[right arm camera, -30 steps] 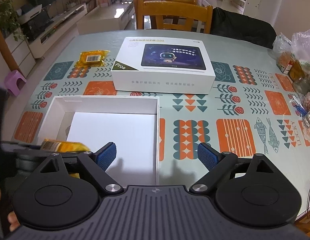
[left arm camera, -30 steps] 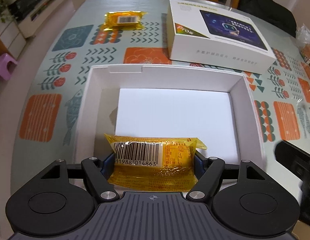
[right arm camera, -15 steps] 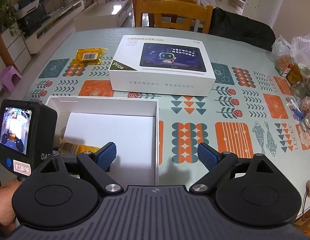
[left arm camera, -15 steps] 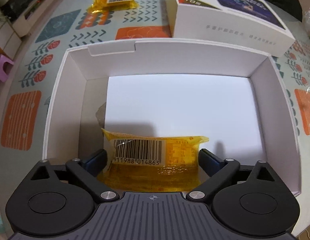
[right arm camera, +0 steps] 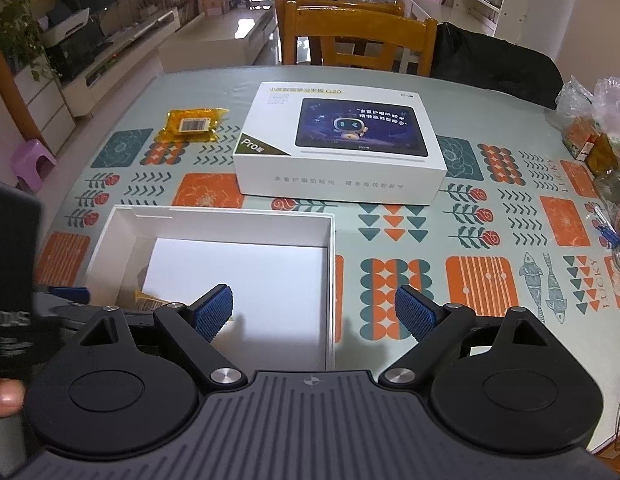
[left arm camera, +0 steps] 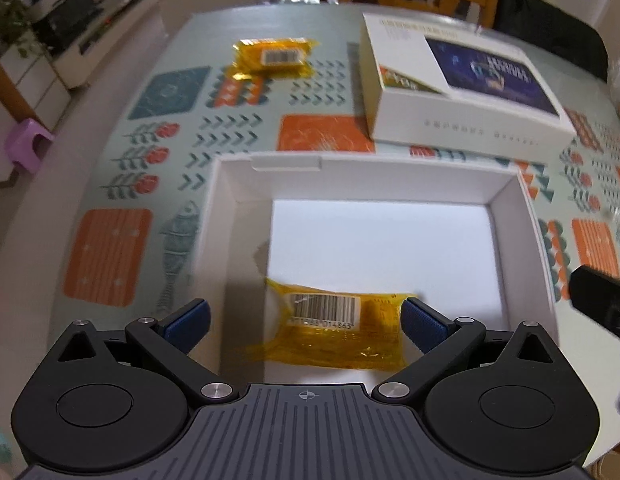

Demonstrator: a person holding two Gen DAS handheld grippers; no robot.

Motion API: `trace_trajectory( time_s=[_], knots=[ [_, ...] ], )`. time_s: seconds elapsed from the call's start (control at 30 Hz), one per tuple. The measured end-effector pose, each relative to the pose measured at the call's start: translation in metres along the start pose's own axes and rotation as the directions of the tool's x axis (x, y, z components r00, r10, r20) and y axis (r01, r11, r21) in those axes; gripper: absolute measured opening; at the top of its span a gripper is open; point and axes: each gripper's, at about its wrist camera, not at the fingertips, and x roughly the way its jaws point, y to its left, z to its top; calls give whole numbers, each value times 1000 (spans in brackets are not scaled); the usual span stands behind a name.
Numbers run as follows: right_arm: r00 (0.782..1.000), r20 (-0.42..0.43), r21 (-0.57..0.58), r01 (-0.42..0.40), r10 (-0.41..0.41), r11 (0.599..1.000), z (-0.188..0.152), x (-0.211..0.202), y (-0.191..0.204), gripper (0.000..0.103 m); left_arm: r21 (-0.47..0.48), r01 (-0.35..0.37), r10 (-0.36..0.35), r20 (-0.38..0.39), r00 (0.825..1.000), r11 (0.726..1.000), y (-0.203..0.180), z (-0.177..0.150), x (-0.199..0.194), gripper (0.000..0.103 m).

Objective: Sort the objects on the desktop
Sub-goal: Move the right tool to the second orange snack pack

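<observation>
left gripper (left arm camera: pixel 306 318): jaws just opened wide, hold nothing | yellow packet (left arm camera: pixel 333 326): dropped in white box (left arm camera: pixel 517 208) | right gripper (right arm camera: pixel 313 314): open, empty; second packet (left arm camera: pixel 272 58) next

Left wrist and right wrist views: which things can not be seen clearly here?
- Yellow packet in the white tray: right wrist view, mostly hidden behind the right gripper.
- Closed box's print: left wrist view, blurred.
- Bagged items: right wrist view, cut by the edge.

Left view motion-blurred; tablet box (left arm camera: pixel 465 92) text unreadable; yellow packet (right arm camera: pixel 150 302) mostly hidden, right view.
</observation>
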Motion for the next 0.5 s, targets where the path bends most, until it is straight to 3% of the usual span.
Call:
trace_trajectory(
  time_s=[0.5],
  knots=[
    [998,58,-28,-14,16,999,15,0,14,103,-64,-19,25,79,997,998,35,27,-48,103]
  ],
)
